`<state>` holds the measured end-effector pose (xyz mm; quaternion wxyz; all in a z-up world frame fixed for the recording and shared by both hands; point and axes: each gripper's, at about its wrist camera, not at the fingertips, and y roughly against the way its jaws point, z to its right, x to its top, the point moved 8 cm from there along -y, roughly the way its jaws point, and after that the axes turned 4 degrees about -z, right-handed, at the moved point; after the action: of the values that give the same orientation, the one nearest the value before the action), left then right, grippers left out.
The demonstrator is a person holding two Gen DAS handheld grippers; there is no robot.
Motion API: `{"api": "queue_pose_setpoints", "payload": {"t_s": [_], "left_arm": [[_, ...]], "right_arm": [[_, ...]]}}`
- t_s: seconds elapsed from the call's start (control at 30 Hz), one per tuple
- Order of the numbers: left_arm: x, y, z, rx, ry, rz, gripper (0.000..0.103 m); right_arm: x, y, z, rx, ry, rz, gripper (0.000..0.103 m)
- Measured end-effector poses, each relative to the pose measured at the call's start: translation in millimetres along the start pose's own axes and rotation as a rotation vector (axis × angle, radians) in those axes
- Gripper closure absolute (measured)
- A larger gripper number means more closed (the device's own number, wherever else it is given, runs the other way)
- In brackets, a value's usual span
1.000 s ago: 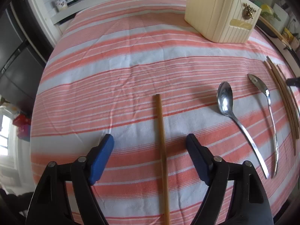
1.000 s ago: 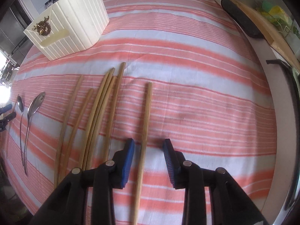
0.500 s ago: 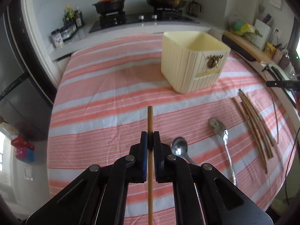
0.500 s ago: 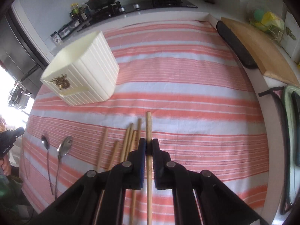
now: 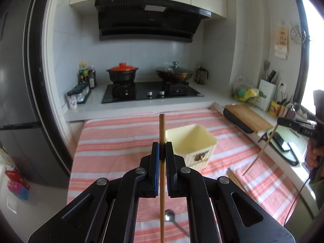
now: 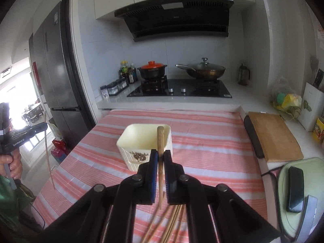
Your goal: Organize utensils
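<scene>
The left gripper [image 5: 161, 156] is clenched on a chopstick [image 5: 162, 129], held upright above the striped table [image 5: 113, 141]. The right gripper [image 6: 159, 158] likewise grips a second chopstick [image 6: 160, 141]. Both are raised near the cream box [image 6: 141, 139] at the table's middle. More chopsticks [image 6: 172, 222] and a spoon [image 5: 170, 217] lie toward the near edge.

The right tool [image 6: 161, 158] pinches one wooden chopstick [image 6: 160, 141] between its blue pads [image 6: 154, 168], lifted above the striped surface [image 6: 212, 141]. The stick's top lines up with the cream holder [image 6: 139, 141] behind (open-topped). More chopsticks [image 6: 172, 222] lie below. At far left, the left tool [image 6: 43, 126] grips another stick.
</scene>
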<state>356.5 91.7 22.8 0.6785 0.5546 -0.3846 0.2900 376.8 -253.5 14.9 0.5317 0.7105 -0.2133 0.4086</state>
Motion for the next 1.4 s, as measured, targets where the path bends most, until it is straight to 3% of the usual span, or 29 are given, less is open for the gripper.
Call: {"api": "queue_pose_setpoints", "payload": {"t_s": [0.17, 0.33, 0.5, 0.7, 0.87, 1.0, 1.03, 1.07, 1.1, 1.13, 1.2, 1.27, 1.33, 1.4], "left_arm": [[55, -30, 3, -0.039, 0.082, 0.033, 0.099], [117, -62, 13, -0.015, 0.081, 0.116, 0.099], [152, -114, 19, -0.009, 0.140, 0.166, 0.099], [133, -202, 16, 0.028, 0.212, 0.113, 0.099], [92, -263, 12, 0.071, 0.198, 0.013, 0.099], [72, -291, 15, 0.088, 0.166, -0.057, 0.096], [67, -294, 16, 0.097, 0.155, -0.076, 0.093], [64, -295, 18, 0.097, 0.145, -0.097, 0.079], [61, -291, 18, 0.097, 0.140, -0.110, 0.059], [60, -282, 18, 0.102, 0.136, -0.106, 0.050], [61, -249, 17, 0.126, 0.117, -0.057, 0.021], [59, -209, 12, 0.159, 0.092, -0.011, 0.007], [49, -168, 12, 0.162, 0.060, 0.015, 0.003], [27, -131, 13, 0.156, 0.039, 0.004, 0.001]], "right_arm": [[62, -16, -11, 0.030, 0.004, 0.054, 0.097], [117, -42, -23, 0.051, 0.012, 0.092, 0.097], [145, -84, -32, 0.055, 0.043, 0.083, 0.097], [121, -163, -30, 0.077, 0.032, -0.058, 0.097], [83, -226, -19, 0.091, -0.011, -0.207, 0.097], [69, -257, -13, 0.073, -0.022, -0.258, 0.096], [68, -262, -11, 0.063, -0.025, -0.256, 0.095], [68, -266, -9, 0.049, -0.031, -0.259, 0.092], [68, -267, -6, 0.035, -0.039, -0.268, 0.078], [70, -263, -4, 0.029, -0.053, -0.263, 0.066], [78, -243, 0, 0.029, -0.082, -0.224, 0.065], [81, -214, 3, 0.034, -0.086, -0.190, 0.062], [76, -180, 5, 0.007, -0.058, -0.160, 0.051], [59, -145, 6, -0.021, 0.000, -0.143, 0.049]]}}
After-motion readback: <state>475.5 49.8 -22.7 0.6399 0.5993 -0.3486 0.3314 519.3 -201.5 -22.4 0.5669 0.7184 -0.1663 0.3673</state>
